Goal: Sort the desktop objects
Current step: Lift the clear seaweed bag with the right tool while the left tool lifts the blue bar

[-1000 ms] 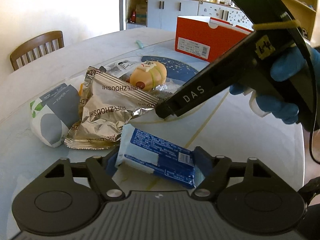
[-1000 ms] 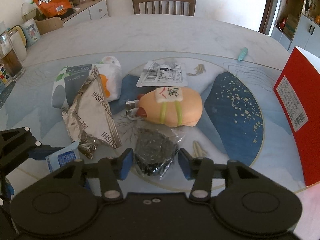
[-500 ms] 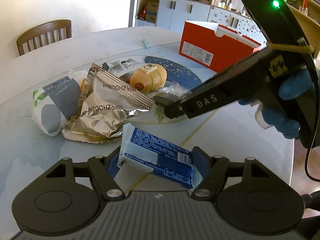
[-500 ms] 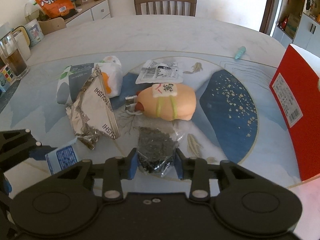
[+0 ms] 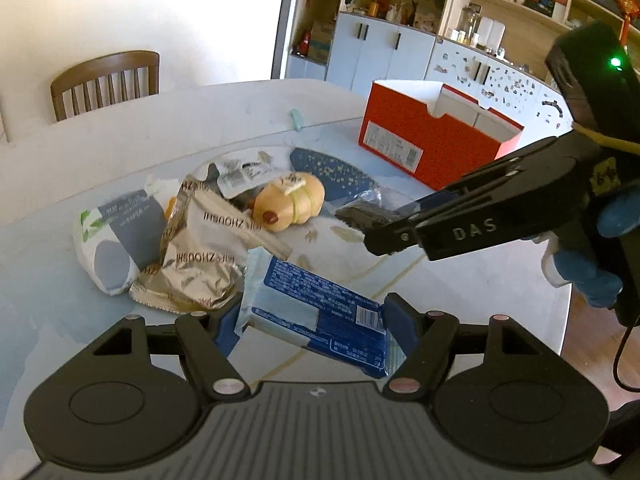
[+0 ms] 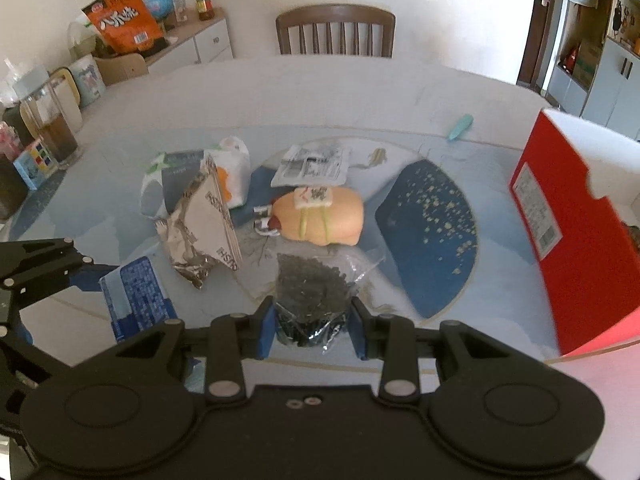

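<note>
Both claws have lifted: crinkly dark-granule pouch (image 6: 310, 300), flat glossy blue packet (image 5: 320, 312)

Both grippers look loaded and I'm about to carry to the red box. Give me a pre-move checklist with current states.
1. Left gripper clamped on the blue packet: ok, packet sits between both pads, tilted.
2. Right gripper on the clear bag of dark bits: ok, jaws have just been closing on it.
3. Bag fully clear of the table: cannot tell.
4. Red box open on top: ok.
5. Room inside the box: cannot tell.
6. Silver foil bag free of the packet: cannot tell, they overlap.
</note>
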A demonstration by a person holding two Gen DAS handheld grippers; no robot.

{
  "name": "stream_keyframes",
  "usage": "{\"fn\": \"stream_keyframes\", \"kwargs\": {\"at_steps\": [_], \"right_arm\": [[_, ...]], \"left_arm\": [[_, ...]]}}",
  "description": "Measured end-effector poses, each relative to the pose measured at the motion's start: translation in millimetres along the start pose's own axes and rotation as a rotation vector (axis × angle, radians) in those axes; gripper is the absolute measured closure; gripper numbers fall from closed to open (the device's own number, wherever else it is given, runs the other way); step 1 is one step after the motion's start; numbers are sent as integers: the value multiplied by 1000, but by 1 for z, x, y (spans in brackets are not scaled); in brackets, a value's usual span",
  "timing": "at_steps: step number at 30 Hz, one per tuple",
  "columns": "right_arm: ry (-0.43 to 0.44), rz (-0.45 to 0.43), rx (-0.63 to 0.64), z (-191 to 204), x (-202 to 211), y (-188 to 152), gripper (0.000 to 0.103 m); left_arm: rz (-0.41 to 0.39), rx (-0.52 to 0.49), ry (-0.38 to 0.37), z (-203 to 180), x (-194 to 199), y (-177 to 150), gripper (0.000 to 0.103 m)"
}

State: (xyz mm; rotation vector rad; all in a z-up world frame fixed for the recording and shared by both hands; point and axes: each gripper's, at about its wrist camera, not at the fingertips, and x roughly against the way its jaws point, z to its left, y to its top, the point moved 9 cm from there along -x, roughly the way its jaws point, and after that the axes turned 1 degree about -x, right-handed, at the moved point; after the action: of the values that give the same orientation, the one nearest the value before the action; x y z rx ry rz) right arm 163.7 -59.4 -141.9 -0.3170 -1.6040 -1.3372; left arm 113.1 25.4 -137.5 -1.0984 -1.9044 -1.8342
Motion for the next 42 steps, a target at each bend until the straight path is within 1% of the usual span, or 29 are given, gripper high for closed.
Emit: {"fn": "stream_keyframes", "kwargs": {"at_steps": [2, 4, 8, 10, 13, 15, 17, 19, 21, 22, 23, 25, 31, 33, 36, 37, 38, 40, 42], "right_arm": [[7, -8, -4, -3, 9, 2, 67], [20, -15, -13, -7, 16, 5, 67], [19, -34, -7, -15, 32, 9, 67], [13, -38, -7, -21, 36, 10, 67], [9, -38, -11, -29, 39, 9, 67], [6, -38, -10, -34, 40, 8, 67], [1, -30, -15, -38, 39, 4, 67], [2, -24, -25, -40, 39, 2, 67], [4, -20, -31, -42, 38, -2, 67], [4, -15, -32, -43, 38, -4, 68], [2, -13, -33, -44, 38, -5, 67], [4, -13, -34, -46, 38, -8, 68], [-15, 22, -31, -58, 29, -17, 67], [-5, 31, -28, -60, 29, -22, 64], [11, 44, -20, -59, 27, -28, 60], [16, 47, -22, -58, 26, -30, 55], [20, 49, -24, -58, 25, -32, 45], [32, 53, -31, -57, 22, -36, 45], [32, 62, -30, -56, 17, -40, 45]], "left_arm": [[-6, -1, 10, -4, 3, 6, 31], [-12, 0, 14, -9, 6, 12, 34], [-28, -17, 23, -16, 11, 25, 34], [-23, -30, 37, -19, 8, 25, 34], [-28, -20, 11, -19, 10, 21, 34], [-20, -66, 7, -24, 9, 14, 33], [5, -84, -7, -29, 5, 6, 23], [21, -81, -26, -32, 0, -1, 19], [40, -64, -22, -33, -6, -5, 17], [44, -51, -25, -34, -9, -6, 13], [48, -44, -30, -36, -12, -7, 7], [42, -64, -50, -45, -17, -7, 3], [43, -230, -84, -69, -38, -14, 2], [48, -268, -105, -73, -43, -14, 2], [61, -289, -118, -71, -51, -16, 2], [65, -297, -128, -71, -53, -17, 2], [66, -311, -135, -71, -54, -18, 3], [69, -350, -152, -74, -55, -20, 3], [74, -367, -170, -75, -56, -23, 3]]}}
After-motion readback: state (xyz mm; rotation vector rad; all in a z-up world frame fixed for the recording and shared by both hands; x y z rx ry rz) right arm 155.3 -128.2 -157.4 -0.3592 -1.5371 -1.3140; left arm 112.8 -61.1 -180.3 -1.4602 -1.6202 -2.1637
